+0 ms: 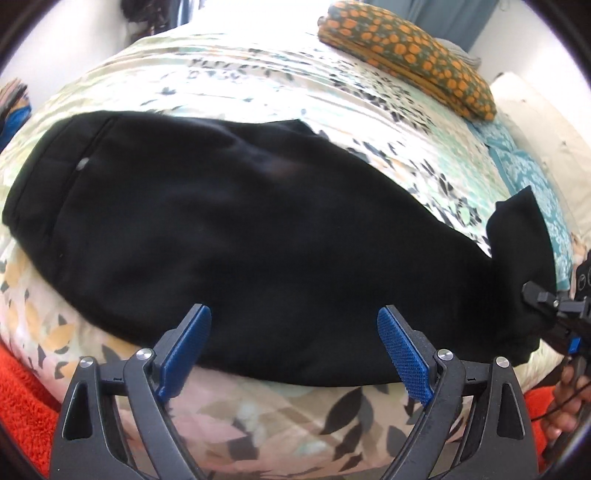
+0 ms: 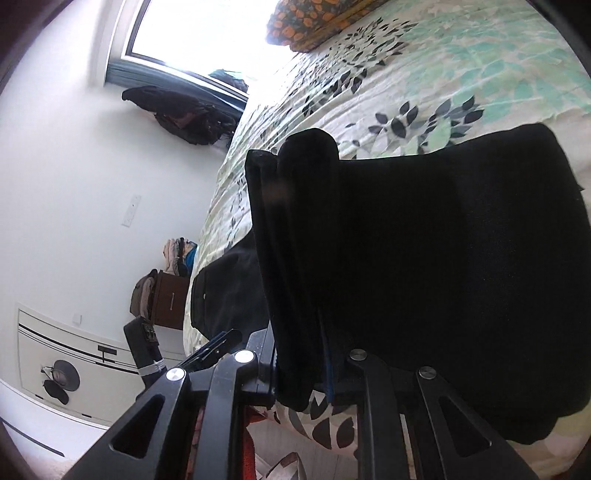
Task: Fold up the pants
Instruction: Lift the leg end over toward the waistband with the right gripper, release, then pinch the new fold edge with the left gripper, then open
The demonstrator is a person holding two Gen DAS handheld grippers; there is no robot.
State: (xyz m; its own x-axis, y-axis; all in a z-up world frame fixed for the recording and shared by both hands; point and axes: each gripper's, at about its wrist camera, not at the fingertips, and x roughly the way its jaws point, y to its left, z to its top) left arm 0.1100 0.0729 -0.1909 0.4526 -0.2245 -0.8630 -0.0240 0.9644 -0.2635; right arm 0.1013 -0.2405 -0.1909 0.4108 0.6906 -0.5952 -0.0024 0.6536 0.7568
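Pants: black pants (image 1: 229, 229) lie lengthwise across a bed, waistband end toward the left edge of the left wrist view, leg end raised at the right.
Bed: a leaf-print bedspread (image 1: 332, 92) in white, mint and grey covers it; bare bedspread shows beyond the far edge of the pants and along the near edge below them.
Left claw: the left claw (image 1: 294, 350) is spread wide and grips nothing; its blue pads (image 1: 404, 356) hang just over the near edge of the pants.
Right claw: the right claw (image 2: 301, 373) is clamped tight on a bunched fold of the pants (image 2: 424, 258) at the leg end, and the cloth stands up from it in thick layers.
Pillow: a green pillow with orange spots (image 1: 406, 55) rests at the far side of the bed, well apart from the pants.
Near edge: an orange-red towel (image 1: 22, 398) shows under the bed's near corner.
Room: a white wall (image 2: 74, 166) and a window (image 2: 207, 33) lie past the bed's side.
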